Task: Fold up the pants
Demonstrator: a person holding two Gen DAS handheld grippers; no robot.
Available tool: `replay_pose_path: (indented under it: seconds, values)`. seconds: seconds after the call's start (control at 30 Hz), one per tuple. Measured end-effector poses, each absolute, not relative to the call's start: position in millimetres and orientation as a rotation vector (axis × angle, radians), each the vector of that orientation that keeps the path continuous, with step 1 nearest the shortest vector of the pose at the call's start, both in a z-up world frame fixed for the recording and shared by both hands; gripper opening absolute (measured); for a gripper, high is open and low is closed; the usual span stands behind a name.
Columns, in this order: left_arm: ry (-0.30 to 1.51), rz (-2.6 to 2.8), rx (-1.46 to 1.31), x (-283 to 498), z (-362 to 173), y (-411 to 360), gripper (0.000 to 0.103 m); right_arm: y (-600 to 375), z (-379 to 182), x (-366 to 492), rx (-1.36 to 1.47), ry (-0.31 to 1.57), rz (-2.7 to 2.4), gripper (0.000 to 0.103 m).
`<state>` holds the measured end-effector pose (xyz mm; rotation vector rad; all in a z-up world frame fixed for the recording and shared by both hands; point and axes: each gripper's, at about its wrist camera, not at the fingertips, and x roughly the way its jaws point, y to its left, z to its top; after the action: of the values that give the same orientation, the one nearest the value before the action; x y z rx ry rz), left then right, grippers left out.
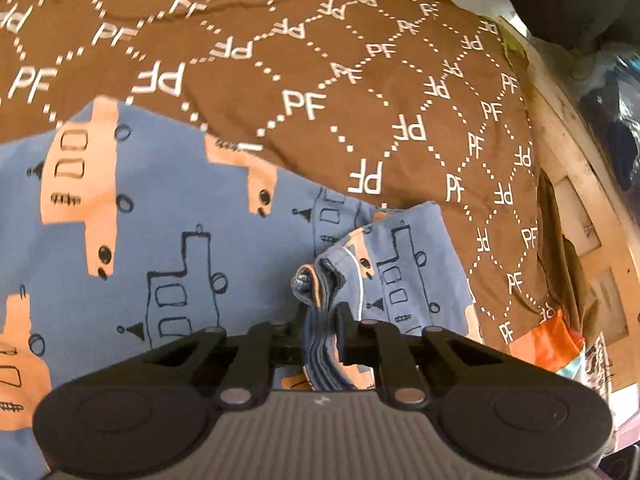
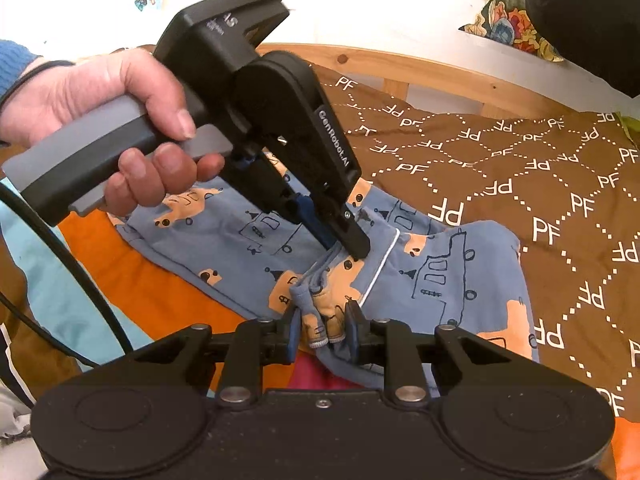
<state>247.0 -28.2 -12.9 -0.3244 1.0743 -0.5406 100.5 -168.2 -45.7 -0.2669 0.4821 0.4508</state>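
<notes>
Pants (image 2: 440, 272), bunched hem between both grippers' closed jaws.

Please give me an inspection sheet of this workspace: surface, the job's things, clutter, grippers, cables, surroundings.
Surface: brown bedspread printed "PF", over an orange and light blue cover.
Job's things: blue pants with truck print, partly folded, edges bunched.
Clutter: nothing seen.
Grippers: left hand-held gripper shut on the pants' edge, held by a hand; right hand-held gripper shut on bunched layers.
Cables: black cable at left.
Surroundings: wooden bed frame, white wall.
</notes>
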Motion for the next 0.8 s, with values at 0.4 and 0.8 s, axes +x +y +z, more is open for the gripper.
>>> replay_pose_path:
  seconds: [0.4, 0.8]
  values:
    - [1.003, -0.544, -0.206, 235.7, 13.8, -45.6, 0.01, -162.8, -38.5, 92.7, -0.328, 0.444, 0.416, 0.014]
    - [0.935, -0.558, -0.236, 240.4, 33.0, 1.6, 0.01, -134.0, -16.9, 103.9, -0.308, 0.424, 0.467, 0.014]
